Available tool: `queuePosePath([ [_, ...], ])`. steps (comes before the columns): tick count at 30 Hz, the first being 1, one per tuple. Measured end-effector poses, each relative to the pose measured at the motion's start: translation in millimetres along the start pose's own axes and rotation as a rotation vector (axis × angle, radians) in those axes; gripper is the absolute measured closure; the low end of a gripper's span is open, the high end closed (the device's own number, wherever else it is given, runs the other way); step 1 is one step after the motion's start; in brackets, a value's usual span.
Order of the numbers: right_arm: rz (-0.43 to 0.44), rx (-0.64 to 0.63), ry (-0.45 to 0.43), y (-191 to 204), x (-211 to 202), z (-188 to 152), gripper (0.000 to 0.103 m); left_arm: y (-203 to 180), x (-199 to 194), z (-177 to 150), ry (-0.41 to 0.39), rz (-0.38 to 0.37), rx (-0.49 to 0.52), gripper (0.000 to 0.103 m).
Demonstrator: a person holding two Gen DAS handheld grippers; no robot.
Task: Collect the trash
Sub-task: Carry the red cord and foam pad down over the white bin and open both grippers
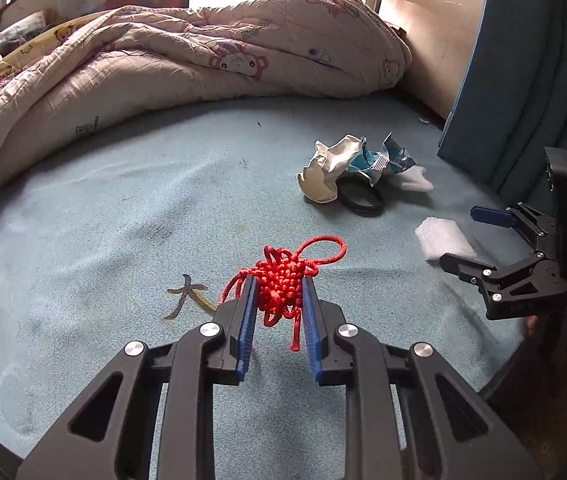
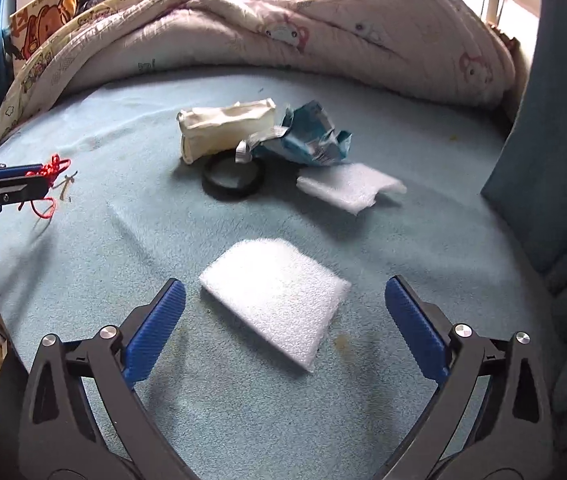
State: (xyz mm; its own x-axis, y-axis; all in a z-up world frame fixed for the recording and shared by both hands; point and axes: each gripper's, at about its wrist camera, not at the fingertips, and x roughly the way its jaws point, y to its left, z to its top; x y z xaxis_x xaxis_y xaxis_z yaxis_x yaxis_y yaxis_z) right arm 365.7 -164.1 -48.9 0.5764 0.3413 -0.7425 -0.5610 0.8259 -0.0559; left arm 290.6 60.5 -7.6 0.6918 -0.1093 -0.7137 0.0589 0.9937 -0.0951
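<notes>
Trash lies on a light blue bed sheet [image 2: 123, 128], and a pink quilt [image 2: 303, 20] is heaped behind it. At the far left, the left gripper [image 1: 279, 292] is clamped on a red knotted cord [image 1: 283, 280], which is pinched between the two blue pads; loose strands hang down below them, above the sheet. More to the right lies a small pile: a cream crumpled wrapper [image 2: 223, 124], a black ring [image 2: 232, 180] just in front of it, and a blue and white torn package [image 2: 307, 140] touching both. A piece of white foam [image 2: 351, 186] lies just beside the package. Nearer to the camera, a second white foam pad [image 2: 275, 300] rests flat on the sheet, between the fingers of the right gripper [image 2: 285, 300], whose jaws stand wide apart on either side of it and do not touch it.
</notes>
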Motion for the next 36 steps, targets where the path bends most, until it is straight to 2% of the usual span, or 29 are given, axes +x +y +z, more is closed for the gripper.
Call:
queuePosePath([
  [1, 0.019, -0.021, 0.015, 2.2, 3.1, 0.1, 0.039, -2.3, 2.1, 1.2, 0.001, -0.003, 0.000, 0.082],
  [3, 0.017, -0.032, 0.018, 5.1, 2.7, -1.1, 0.039, -7.8, 4.8, 2.6, 0.000, -0.012, 0.005, 0.082],
  [8, 0.049, -0.024, 0.002, 5.2, -7.3, -10.2, 0.047, -20.7, 3.8, -0.3, 0.000, -0.032, 0.022, 0.082],
  [15, 0.076, -0.009, -0.060, 18.3, -41.4, -34.4, 0.048, -21.3, -21.7, -11.4, -0.021, -0.030, 0.033, 0.082],
  [21, 0.117, -0.031, -0.127, 44.4, -86.8, -56.2, 0.048, -23.0, -47.3, -36.5, -0.028, -0.032, 0.039, 0.082],
  [29, 0.154, -0.080, -0.157, 90.2, -140.4, -107.7, 0.048, -40.3, -86.8, -86.3, -0.035, -0.046, 0.068, 0.082],
  [36, 0.183, -0.107, -0.163, 127.5, -161.0, -163.6, 0.048, -54.2, -108.8, -144.9, -0.024, -0.063, 0.093, 0.082],
])
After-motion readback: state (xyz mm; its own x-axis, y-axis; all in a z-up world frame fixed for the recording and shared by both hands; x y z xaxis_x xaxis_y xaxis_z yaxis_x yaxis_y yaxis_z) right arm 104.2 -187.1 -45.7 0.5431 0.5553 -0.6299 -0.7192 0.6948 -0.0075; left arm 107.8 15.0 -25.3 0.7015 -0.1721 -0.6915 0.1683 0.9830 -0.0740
